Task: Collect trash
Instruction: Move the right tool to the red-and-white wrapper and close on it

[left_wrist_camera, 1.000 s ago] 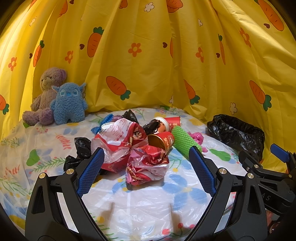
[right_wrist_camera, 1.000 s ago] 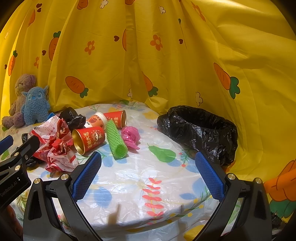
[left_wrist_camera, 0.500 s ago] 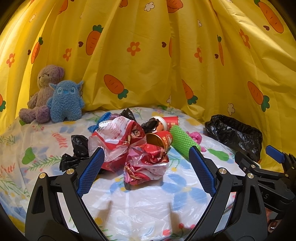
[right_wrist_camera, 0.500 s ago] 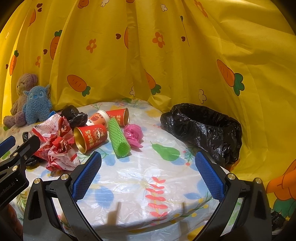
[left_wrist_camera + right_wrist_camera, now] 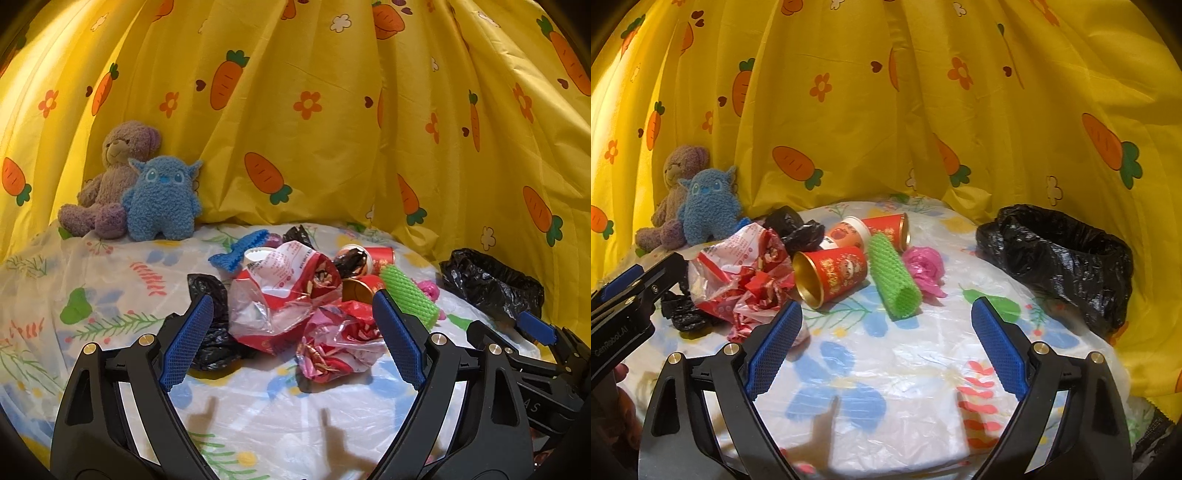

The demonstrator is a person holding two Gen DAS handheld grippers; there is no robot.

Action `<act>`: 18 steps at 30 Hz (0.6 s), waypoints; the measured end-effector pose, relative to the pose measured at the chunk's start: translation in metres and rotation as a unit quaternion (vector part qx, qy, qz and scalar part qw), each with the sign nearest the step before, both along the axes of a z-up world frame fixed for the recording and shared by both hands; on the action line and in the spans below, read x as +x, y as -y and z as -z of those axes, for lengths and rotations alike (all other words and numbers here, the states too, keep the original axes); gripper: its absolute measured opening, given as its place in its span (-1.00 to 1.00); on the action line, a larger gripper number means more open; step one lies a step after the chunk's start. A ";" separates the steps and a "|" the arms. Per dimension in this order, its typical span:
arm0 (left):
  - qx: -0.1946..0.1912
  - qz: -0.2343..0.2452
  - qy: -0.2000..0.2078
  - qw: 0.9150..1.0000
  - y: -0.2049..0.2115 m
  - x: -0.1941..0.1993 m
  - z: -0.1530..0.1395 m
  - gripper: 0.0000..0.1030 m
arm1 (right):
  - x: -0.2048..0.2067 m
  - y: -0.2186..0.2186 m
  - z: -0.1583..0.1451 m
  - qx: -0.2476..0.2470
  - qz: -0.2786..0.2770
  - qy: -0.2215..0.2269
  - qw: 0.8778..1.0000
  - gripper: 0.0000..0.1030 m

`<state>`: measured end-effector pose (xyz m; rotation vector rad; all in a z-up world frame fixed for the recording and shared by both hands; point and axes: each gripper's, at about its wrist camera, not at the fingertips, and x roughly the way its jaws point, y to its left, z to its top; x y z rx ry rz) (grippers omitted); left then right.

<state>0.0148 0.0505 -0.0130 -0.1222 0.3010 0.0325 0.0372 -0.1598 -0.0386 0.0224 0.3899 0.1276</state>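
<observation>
A heap of trash lies on the plastic-covered table [image 5: 122, 280]: two crumpled red-and-clear wrappers [image 5: 284, 291], a black plastic wad [image 5: 210, 325], red paper cups [image 5: 831, 275], a green foam net sleeve [image 5: 892, 280] and a pink plastic wad [image 5: 923, 266]. An open black trash bag [image 5: 1056, 254] sits at the right edge. My left gripper [image 5: 290, 306] hovers just short of the wrappers, jaws closing, pads touching nothing. My right gripper [image 5: 886, 306] hangs in front of the green sleeve and a cup, jaws also closing, nothing gripped.
A purple teddy bear [image 5: 110, 177] and a blue plush monster [image 5: 162, 199] sit at the back left against the yellow carrot-print curtain [image 5: 332, 110]. A blue knitted piece [image 5: 238, 251] lies behind the wrappers. The table's rounded edge drops off at the right.
Both grippers have moved closer to the trash heap and dipped slightly. The right view has swung toward the cups and green sleeve. Both pairs of jaws stand a little narrower.
</observation>
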 end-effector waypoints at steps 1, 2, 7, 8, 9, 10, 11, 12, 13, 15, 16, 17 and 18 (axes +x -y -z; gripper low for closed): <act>-0.002 -0.007 -0.001 1.000 -0.004 0.001 0.001 0.68 | 0.002 -0.007 0.000 0.002 -0.013 0.000 1.000 0.73; -0.004 -0.014 -0.002 1.000 -0.009 0.002 0.002 0.68 | 0.005 -0.013 0.001 0.002 -0.023 -0.001 1.000 0.69; -0.014 -0.039 -0.011 0.999 -0.032 0.007 0.007 0.68 | 0.022 -0.044 0.009 0.006 -0.077 -0.015 0.997 0.46; -0.013 -0.042 -0.011 0.999 -0.035 0.008 0.009 0.68 | 0.026 -0.048 0.011 0.009 -0.086 -0.021 0.996 0.44; -0.010 -0.046 -0.012 0.999 -0.037 0.008 0.010 0.68 | 0.030 -0.051 0.012 0.011 -0.093 -0.023 0.995 0.40; -0.007 -0.050 -0.012 0.999 -0.039 0.009 0.011 0.68 | 0.033 -0.055 0.013 0.011 -0.098 -0.025 0.995 0.36; -0.006 -0.053 -0.012 0.999 -0.041 0.009 0.011 0.68 | 0.037 -0.058 0.014 0.012 -0.103 -0.026 0.994 0.33; -0.006 -0.054 -0.013 0.998 -0.043 0.010 0.012 0.68 | 0.041 -0.061 0.015 0.012 -0.106 -0.029 0.994 0.28; -0.007 -0.053 -0.014 0.998 -0.045 0.010 0.013 0.68 | 0.045 -0.063 0.017 0.010 -0.108 -0.034 0.994 0.19; -0.007 -0.052 -0.016 0.998 -0.046 0.012 0.014 0.68 | 0.052 -0.066 0.021 0.015 -0.115 -0.047 0.992 0.06; -0.006 -0.051 -0.017 0.999 -0.046 0.013 0.015 0.68 | 0.055 -0.067 0.023 0.018 -0.118 -0.055 0.991 -0.05; -0.004 -0.050 -0.017 0.999 -0.046 0.013 0.016 0.68 | 0.058 -0.068 0.025 0.020 -0.121 -0.062 0.990 -0.11; -0.004 -0.048 -0.018 0.999 -0.046 0.014 0.016 0.68 | 0.060 -0.068 0.027 0.021 -0.127 -0.067 0.989 -0.24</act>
